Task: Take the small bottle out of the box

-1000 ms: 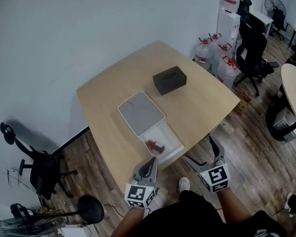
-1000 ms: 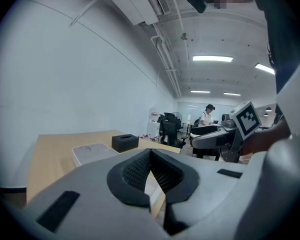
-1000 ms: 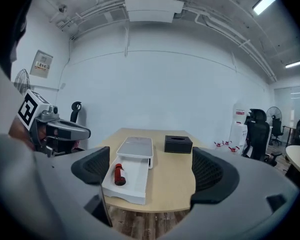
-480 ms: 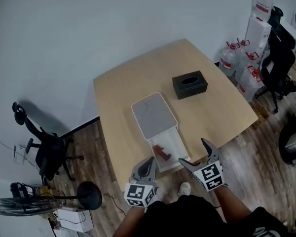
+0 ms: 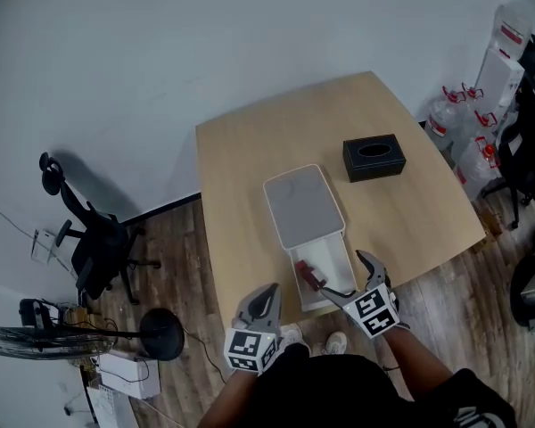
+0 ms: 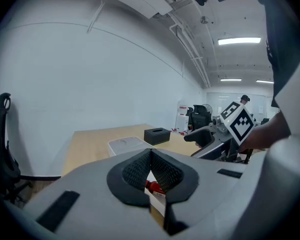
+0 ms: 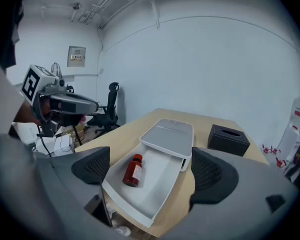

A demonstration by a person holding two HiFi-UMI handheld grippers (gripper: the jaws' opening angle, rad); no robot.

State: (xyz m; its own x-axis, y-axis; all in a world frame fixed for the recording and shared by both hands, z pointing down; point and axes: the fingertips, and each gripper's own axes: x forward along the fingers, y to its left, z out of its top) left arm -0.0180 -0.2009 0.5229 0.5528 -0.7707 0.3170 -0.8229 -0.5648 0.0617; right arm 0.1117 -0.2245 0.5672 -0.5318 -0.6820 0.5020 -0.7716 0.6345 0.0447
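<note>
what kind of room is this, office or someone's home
Most likely an office, not a home: a swivel chair stands near a plain wooden table, large water jugs sit by a dispenser, and long ceiling lights run overhead.

right gripper moved forward — now over the open box, near the small bottle

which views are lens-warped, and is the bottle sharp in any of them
All three are wide-angle. Head view: table edges bow, small bottle only a red speck. Left gripper view: dark round border, ceiling light blown out, bottle mostly hidden behind the jaws. Right gripper view: same dark border, but the bottle lies fairly sharp in the open box.
</note>
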